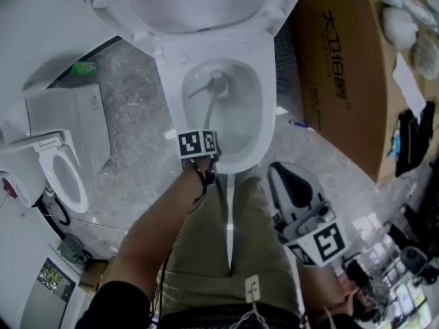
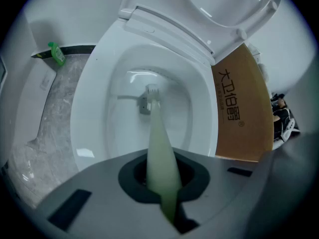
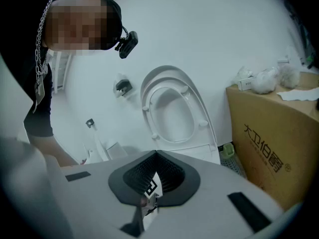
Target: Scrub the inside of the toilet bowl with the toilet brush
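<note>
1. The left hand-held gripper [image 2: 162, 182] is clamping its jaws on the handle of the brush [image 2: 158, 138]. The handle is sitting in the notch between the ribbed dark pads.
2. The brush is running straight out from that hand-held gripper, forward and down. Its long axis is lying along the middle line of the bowl [image 1: 264, 112].
3. The brush head [image 1: 218, 84] is sitting low in the bowl, at or near the drain. Whether the bristles are pressing on the porcelain cannot be told.
4. The right hand-held gripper [image 3: 155, 183] is carrying nothing, with its jaws together. It is hanging back over the person's thigh, well apart from the bowl, so the left one is the nearer and is doing the work.
5. The handle is looking pale green, smooth and tapered, likely plastic. The bowl is glazed white, glossy and oval, and probably slippery when wet.
6. The seat [image 1: 199, 2] is standing raised, leaving the rim free.
7. Judgement: the next stroke is calling for a sweep sideways from the drain up the walls.
</note>
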The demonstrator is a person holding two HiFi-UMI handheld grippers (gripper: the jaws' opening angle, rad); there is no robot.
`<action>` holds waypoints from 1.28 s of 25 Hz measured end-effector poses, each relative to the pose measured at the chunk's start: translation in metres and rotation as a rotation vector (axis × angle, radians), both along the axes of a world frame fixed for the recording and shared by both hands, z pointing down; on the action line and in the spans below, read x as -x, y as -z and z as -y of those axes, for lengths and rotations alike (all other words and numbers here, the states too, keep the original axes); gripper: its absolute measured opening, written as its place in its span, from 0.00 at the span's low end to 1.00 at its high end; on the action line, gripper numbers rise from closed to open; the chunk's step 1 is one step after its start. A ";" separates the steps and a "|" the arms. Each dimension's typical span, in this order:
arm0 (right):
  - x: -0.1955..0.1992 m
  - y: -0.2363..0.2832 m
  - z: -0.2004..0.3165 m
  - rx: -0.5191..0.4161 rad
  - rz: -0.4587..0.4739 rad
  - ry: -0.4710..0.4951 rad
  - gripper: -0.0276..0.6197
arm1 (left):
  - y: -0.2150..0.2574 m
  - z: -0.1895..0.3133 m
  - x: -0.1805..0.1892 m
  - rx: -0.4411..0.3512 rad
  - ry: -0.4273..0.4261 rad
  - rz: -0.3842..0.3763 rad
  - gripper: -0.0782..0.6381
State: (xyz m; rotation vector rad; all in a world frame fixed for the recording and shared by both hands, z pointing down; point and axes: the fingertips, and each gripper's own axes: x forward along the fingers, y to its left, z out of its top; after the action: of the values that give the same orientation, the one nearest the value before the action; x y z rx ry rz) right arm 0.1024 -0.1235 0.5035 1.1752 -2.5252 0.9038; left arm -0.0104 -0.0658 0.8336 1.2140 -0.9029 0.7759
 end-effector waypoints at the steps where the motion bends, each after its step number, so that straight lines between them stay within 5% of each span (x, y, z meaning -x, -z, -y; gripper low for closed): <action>1: -0.003 -0.001 -0.002 0.003 0.002 -0.003 0.05 | -0.001 0.000 -0.003 -0.004 -0.010 0.005 0.11; 6: -0.018 -0.005 -0.014 0.015 -0.002 -0.010 0.05 | -0.001 -0.002 -0.020 -0.023 -0.088 0.001 0.11; 21: -0.042 -0.001 -0.031 -0.002 0.014 0.006 0.05 | 0.001 -0.044 -0.026 -0.069 -0.586 0.110 0.11; 29: -0.042 -0.001 -0.041 0.013 0.013 0.031 0.05 | 0.000 -0.093 -0.027 0.049 -0.800 0.057 0.11; 32: -0.040 0.003 -0.040 0.003 0.023 0.031 0.05 | 0.001 -0.109 -0.020 0.137 -0.809 0.027 0.11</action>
State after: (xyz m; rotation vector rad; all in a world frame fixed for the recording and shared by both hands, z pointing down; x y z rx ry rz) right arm 0.1426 -0.0840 0.5009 1.1275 -2.5525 0.9184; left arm 0.0100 0.0429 0.8323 1.4521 -0.3398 1.4686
